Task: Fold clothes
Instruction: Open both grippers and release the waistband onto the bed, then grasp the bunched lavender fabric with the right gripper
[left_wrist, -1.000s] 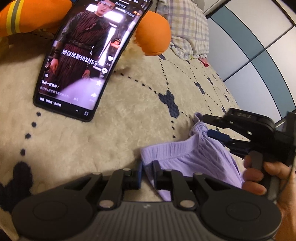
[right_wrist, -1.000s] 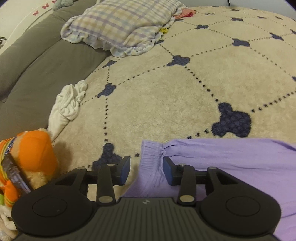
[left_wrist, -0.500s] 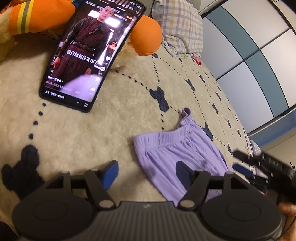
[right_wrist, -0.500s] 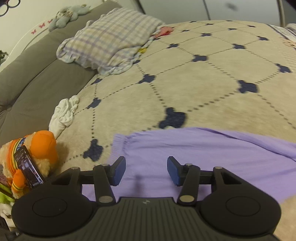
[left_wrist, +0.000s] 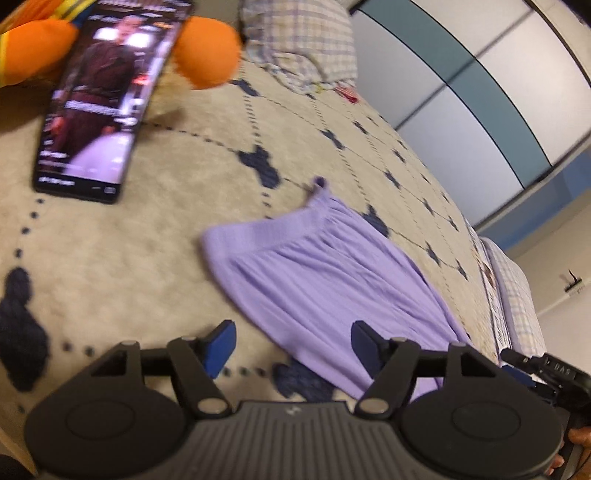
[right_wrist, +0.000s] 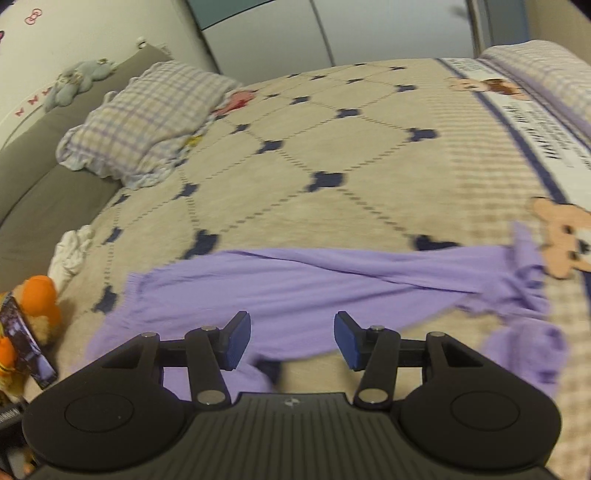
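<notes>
One purple garment lies spread flat across the bed, stretching left to right just beyond my right gripper and under my left gripper. Both grippers hang with fingers apart, holding nothing. A second ago the left was pinched on the waistband; I've since let go and pulled back. Farther off: plaid pillow, phone, orange plush.

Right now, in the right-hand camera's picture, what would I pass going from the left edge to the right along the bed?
Orange plush toy → white crumpled cloth → purple pants → cartoon bear print.
</notes>
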